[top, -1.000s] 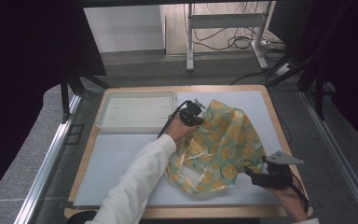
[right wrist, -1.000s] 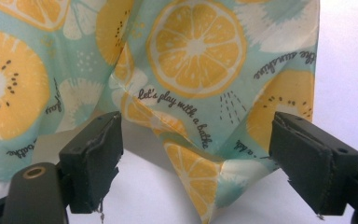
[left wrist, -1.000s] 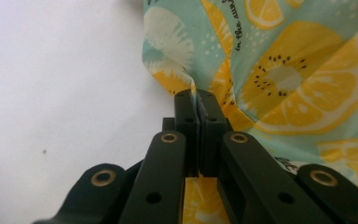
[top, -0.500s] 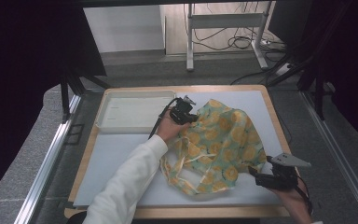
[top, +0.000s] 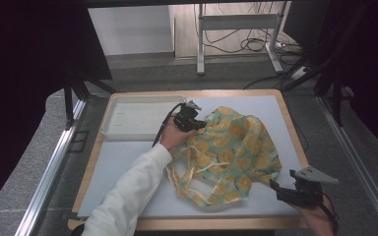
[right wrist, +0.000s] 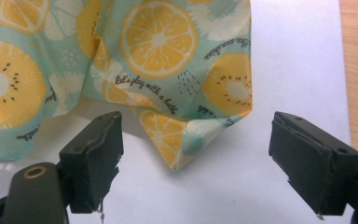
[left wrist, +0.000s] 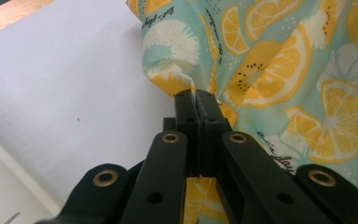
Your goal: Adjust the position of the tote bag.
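Item: citrus-print cloth (top: 231, 152), mid-spread. Left tool (left wrist: 196, 100) clenched on its 11 o'clock edge; right tool (right wrist: 193, 154) released, next grasps 5 o'clock corner.

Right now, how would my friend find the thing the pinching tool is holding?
Look at the wooden-edged table with the pale grey mat. Right of the shallow white plastic tray lies a crumpled turquoise cloth printed with yellow orange slices, pale ribbon ties trailing from it. The left tool is shut on its far edge; nothing else there is soft or patterned.
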`<state>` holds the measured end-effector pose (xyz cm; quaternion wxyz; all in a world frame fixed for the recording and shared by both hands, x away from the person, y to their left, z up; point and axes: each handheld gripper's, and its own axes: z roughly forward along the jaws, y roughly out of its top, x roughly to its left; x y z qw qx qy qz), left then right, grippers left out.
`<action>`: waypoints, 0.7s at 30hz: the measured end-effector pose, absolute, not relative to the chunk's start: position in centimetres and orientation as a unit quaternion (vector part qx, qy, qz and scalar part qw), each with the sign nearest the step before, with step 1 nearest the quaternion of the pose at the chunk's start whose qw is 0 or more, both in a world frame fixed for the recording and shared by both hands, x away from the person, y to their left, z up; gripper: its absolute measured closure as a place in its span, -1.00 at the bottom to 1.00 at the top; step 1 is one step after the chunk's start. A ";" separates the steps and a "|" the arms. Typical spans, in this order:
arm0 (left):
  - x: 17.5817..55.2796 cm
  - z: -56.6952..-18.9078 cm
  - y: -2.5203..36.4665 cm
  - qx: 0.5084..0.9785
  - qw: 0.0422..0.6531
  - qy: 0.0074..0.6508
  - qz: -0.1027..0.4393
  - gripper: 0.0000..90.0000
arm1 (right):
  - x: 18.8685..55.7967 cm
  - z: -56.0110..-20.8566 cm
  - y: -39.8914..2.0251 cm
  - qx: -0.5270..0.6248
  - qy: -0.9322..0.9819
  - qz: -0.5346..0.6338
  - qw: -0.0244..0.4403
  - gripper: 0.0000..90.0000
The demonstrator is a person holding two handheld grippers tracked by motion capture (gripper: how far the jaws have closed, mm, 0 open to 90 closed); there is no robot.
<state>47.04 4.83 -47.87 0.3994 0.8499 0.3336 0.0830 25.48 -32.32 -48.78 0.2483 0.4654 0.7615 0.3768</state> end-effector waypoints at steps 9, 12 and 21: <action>46.9 -47.7 5.0 0.850 0.400 0.333 0.083 1.00 | 25.4 -49.0 -31.5 0.457 0.777 0.358 0.244 -0.48; 46.9 -47.7 5.0 0.851 0.397 0.332 0.084 1.00 | 25.6 -49.2 -31.0 0.453 0.784 0.351 0.240 -0.48; 46.8 -47.5 4.9 0.853 0.396 0.330 0.085 1.00 | 26.8 -50.9 -29.8 0.452 0.802 0.309 0.240 -0.35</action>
